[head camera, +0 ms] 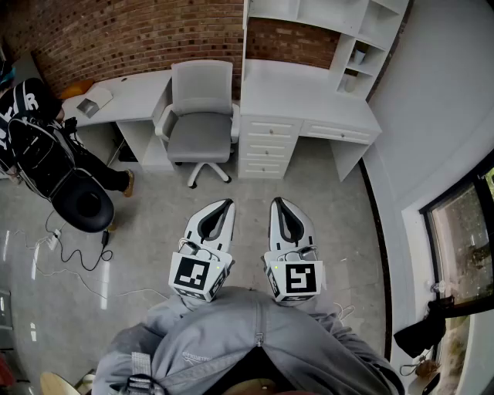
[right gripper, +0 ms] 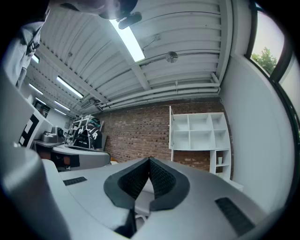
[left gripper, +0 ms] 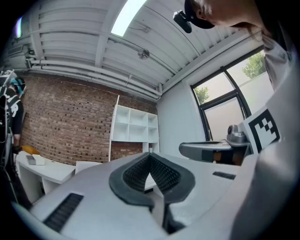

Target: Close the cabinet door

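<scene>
Both my tools are clenched on nothing. The left gripper (head camera: 225,204) and right gripper (head camera: 276,202) sit side by side near my body, aimed at the far wall. The cabinet door (head camera: 245,31) seems to be the thin panel standing open at the left edge of the shelf unit (head camera: 370,23) above the desk (head camera: 301,92), well apart from me. I see it only edge-on, so a closed tip could slide off or slam it. The chair (head camera: 199,116) crowds the left approach.
</scene>
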A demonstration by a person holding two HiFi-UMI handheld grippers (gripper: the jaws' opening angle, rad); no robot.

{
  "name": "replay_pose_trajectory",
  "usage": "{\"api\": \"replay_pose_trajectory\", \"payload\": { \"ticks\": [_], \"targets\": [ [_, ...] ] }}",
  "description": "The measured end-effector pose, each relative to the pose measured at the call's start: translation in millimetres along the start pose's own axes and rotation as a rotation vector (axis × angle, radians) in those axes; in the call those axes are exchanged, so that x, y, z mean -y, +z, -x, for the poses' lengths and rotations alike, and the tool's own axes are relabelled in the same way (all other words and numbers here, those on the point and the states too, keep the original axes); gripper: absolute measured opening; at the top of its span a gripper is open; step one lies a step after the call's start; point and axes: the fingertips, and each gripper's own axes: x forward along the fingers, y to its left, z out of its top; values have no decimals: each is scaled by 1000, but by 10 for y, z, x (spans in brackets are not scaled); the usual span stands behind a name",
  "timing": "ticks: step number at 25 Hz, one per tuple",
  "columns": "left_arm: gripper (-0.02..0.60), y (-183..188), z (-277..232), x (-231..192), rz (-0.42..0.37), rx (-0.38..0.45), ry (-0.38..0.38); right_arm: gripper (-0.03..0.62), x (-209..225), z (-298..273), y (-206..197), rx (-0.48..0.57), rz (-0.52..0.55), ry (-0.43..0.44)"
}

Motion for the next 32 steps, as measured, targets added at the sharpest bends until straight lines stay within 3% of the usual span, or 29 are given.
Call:
{"api": "replay_pose_trajectory", "payload": {
  "ticks": [8,14,21,32],
  "targets": [
    [6,73,-150,44,-11,11,6,26,176,-64,28,20,0,-6],
    [6,2,-190,101,-6,0,37,26,233,-39,-15,34,-27,39],
    [6,-137,-267,226,7,-24,50,26,342,-11,-261,-5,-69,64],
    [6,-331,-776,-109,33,-30,24,26,495,-560,-487,-18,-79,67]
  ]
}}
